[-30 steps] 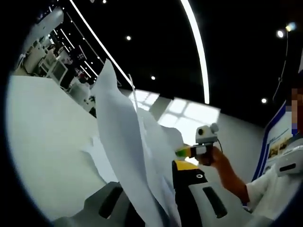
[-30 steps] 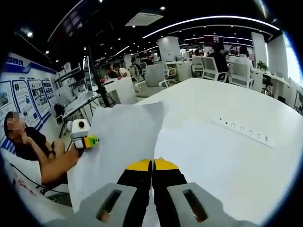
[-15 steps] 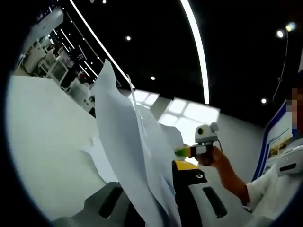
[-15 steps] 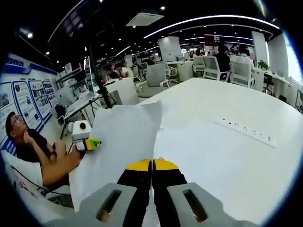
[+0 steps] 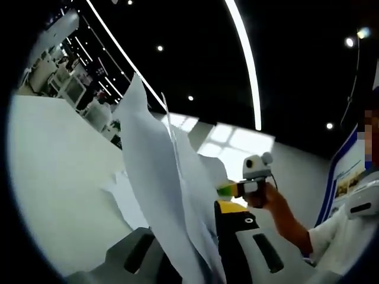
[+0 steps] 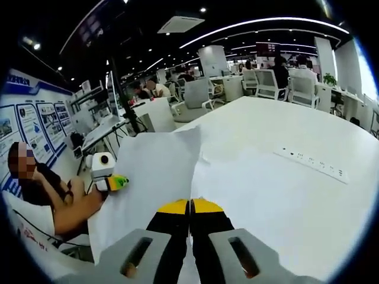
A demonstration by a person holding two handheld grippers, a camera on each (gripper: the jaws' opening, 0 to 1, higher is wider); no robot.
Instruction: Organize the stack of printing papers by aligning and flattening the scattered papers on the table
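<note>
White printing papers (image 5: 157, 177) stand on edge in the left gripper view, rising from between my left gripper's jaws (image 5: 208, 220), which are shut on them. My right gripper (image 5: 234, 189), held by a hand, pinches the same papers at their far edge. In the right gripper view the top sheet (image 6: 154, 177) spreads out ahead over the white table (image 6: 266, 201). My right gripper (image 6: 190, 207) is shut on its near edge, yellow tips together. My left gripper (image 6: 116, 181) grips the sheet's left edge.
A white power strip (image 6: 311, 163) lies on the table to the right of the papers. A seated person (image 6: 41, 189) is at the left, holding the grippers. Office chairs (image 6: 195, 94) and desks stand beyond the table's far edge.
The papers and the left gripper have sunk very slightly in the right gripper view. Both grips are unchanged.
</note>
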